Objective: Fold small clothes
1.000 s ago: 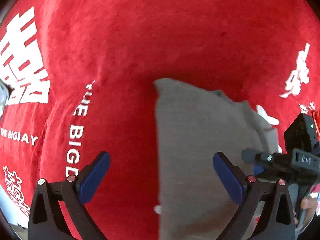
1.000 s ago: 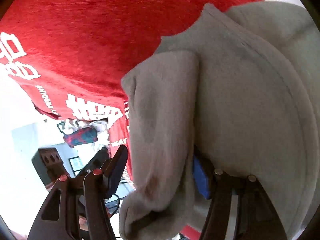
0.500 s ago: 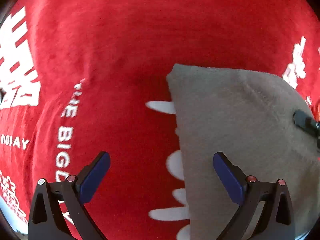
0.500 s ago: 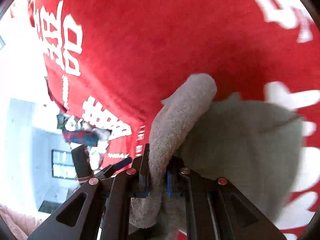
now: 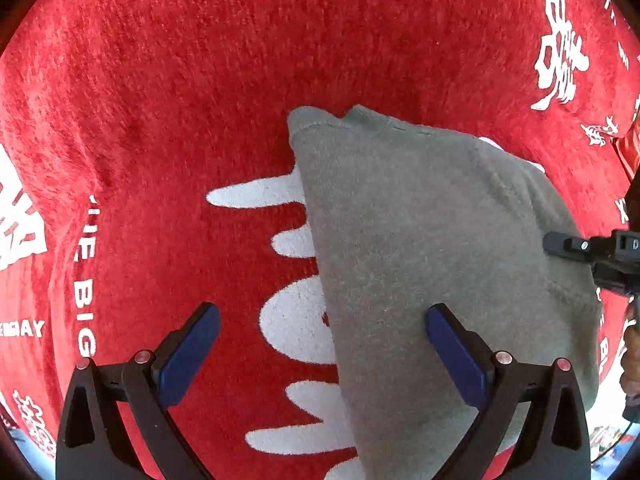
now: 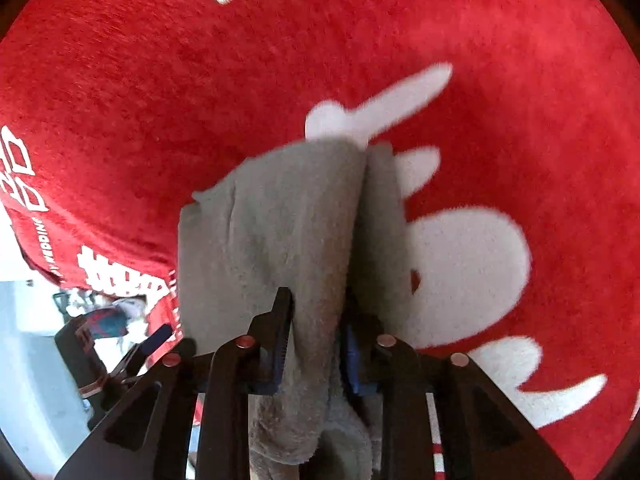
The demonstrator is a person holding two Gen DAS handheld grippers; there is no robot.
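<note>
A small grey garment (image 5: 420, 248) lies folded on a red cloth with white lettering (image 5: 200, 80). My left gripper (image 5: 320, 352) is open and empty, its blue pads straddling the garment's left edge from just above. My right gripper (image 6: 316, 320) is shut on a bunched fold of the grey garment (image 6: 280, 220), which hangs over the red cloth (image 6: 520, 120). The right gripper's black tip (image 5: 588, 248) shows in the left wrist view at the garment's right edge.
The red cloth's edge (image 6: 48, 256) falls off at the left of the right wrist view, with a bright room and a dark object (image 6: 80, 356) beyond. White printed shapes (image 5: 296, 320) mark the cloth beside the garment.
My right gripper shut on the garment's fold and carried it across the red cloth. The garment now lies flatter and wider under my open left gripper.
</note>
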